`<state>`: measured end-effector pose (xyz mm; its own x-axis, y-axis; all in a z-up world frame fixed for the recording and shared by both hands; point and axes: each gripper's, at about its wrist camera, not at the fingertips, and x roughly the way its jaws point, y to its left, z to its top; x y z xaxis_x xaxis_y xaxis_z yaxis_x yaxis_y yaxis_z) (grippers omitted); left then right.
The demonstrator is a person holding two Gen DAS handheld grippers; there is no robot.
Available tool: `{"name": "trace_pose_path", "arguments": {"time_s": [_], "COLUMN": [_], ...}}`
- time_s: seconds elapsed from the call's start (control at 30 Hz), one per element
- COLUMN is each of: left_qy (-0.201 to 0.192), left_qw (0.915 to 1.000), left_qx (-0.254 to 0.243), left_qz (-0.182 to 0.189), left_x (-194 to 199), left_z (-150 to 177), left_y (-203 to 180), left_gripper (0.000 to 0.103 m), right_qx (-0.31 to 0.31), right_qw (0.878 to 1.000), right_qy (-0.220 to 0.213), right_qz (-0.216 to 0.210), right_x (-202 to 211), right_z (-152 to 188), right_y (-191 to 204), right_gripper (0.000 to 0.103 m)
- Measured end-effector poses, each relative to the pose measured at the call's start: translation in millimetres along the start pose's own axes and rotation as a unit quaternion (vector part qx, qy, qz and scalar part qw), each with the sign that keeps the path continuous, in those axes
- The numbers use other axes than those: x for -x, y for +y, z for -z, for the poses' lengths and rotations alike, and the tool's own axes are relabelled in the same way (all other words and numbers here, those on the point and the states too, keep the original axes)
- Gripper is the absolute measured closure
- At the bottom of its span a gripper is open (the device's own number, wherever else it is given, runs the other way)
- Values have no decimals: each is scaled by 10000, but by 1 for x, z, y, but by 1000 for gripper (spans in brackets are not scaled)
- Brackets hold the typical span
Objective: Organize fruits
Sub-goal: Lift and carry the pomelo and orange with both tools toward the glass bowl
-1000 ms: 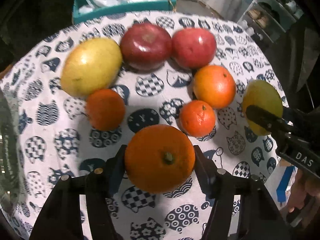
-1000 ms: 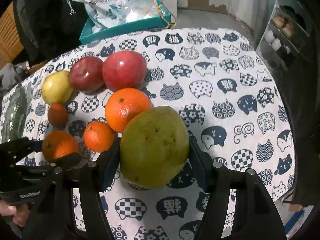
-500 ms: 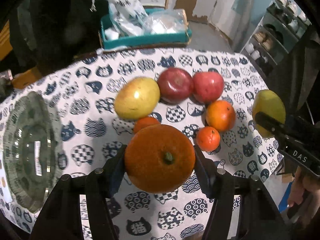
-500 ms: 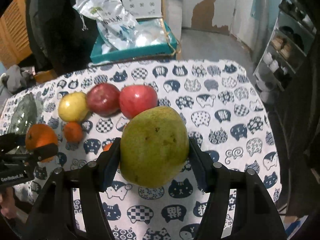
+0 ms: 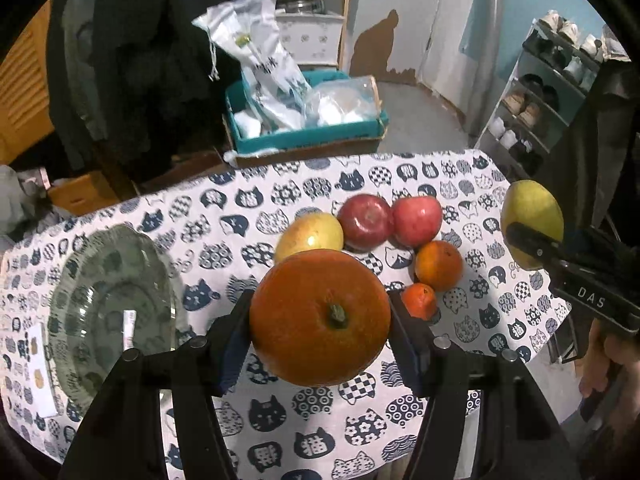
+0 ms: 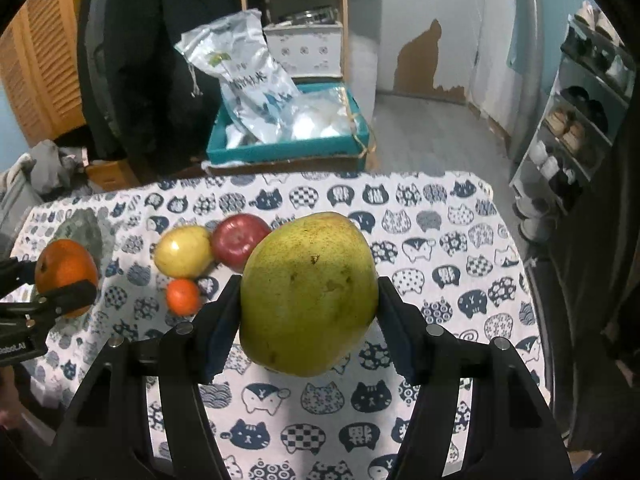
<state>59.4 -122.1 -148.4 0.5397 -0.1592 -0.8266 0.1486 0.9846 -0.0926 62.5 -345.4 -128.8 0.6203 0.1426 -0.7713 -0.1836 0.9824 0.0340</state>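
Observation:
My left gripper [image 5: 320, 322] is shut on a large orange [image 5: 316, 304], held well above the cat-print tablecloth [image 5: 248, 200]. My right gripper [image 6: 310, 300] is shut on a big yellow-green mango [image 6: 308, 276], also held in the air; this mango [image 5: 530, 212] shows at the right edge of the left wrist view. On the cloth lie a yellow mango [image 5: 310, 234], two red apples [image 5: 366, 222] [image 5: 416, 220], an orange [image 5: 438, 266] and a small tangerine [image 5: 419, 300]. A glass plate [image 5: 100, 280] sits empty on the left.
Behind the table stands a teal box [image 5: 304, 142] with plastic bags. Dark coats [image 5: 132, 60] hang at the back left, and a shoe rack [image 5: 540, 108] stands at the right. A hand [image 5: 608, 360] grips the right gripper's handle past the table's right edge.
Both grippers have risen with their fruit and tilted up. The fruit on the cloth now looks smaller and farther, and the glass plate and the room behind have come into view.

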Motion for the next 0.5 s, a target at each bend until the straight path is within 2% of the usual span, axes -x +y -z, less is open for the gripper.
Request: {"name": "trace_pose_path", "arguments": {"time_s": [0.5], "left_qy": [-520], "left_qw": [9981], "left_qx": [219], "left_qz": [-228], "left_x": [46], "left_z": [-5], "left_y": [37], "left_gripper": [39], "right_qx": [287], "right_qw": [9981], "right_qy": [-501], "right_qz": [-227], "right_x": [35], "right_z": [-28], "right_y": [41], "right_gripper": [38]}}
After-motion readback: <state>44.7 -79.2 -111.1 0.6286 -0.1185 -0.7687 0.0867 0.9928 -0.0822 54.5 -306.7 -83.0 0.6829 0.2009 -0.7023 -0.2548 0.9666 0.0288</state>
